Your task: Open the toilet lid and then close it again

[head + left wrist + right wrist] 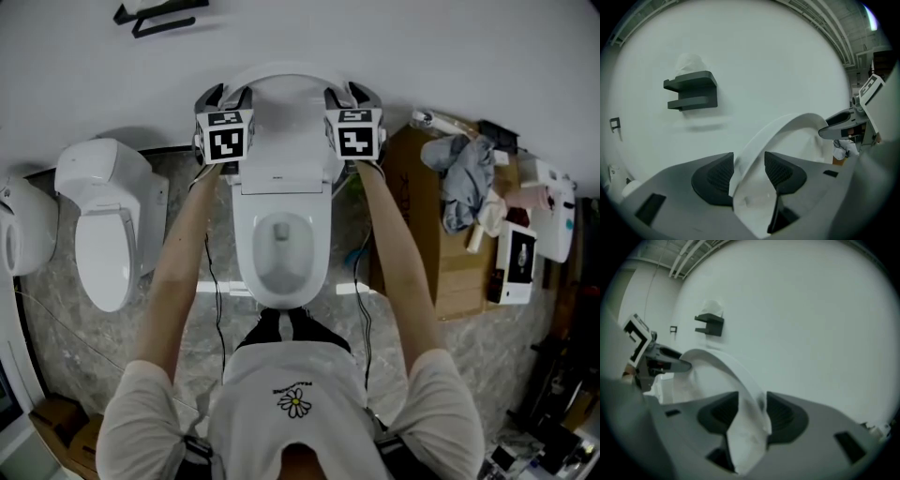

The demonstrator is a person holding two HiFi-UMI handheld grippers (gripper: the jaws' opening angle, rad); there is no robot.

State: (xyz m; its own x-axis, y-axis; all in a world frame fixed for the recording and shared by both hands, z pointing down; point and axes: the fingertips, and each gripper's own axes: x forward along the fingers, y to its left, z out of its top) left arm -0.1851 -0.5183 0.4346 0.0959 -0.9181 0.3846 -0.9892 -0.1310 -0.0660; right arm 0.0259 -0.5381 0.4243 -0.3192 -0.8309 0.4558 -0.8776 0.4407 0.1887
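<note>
The white toilet lid (286, 117) stands raised and tilted over the open bowl (279, 251), close to the white wall. My left gripper (214, 94) holds the lid's left edge and my right gripper (360, 92) its right edge, both near the top. In the left gripper view the lid's rim (787, 126) runs between the dark ribbed pads (719, 174) of the left gripper (749, 171) and fills the gap. In the right gripper view the rim (717, 359) sits the same way inside my right gripper (752, 413), pressed by both pads.
A second white toilet (108, 220) stands at the left. A cardboard box (427, 234) with a grey cloth (466, 178) and small devices sits at the right. A dark wall shelf (691, 90) hangs above. The person's feet (286, 323) are at the bowl's front.
</note>
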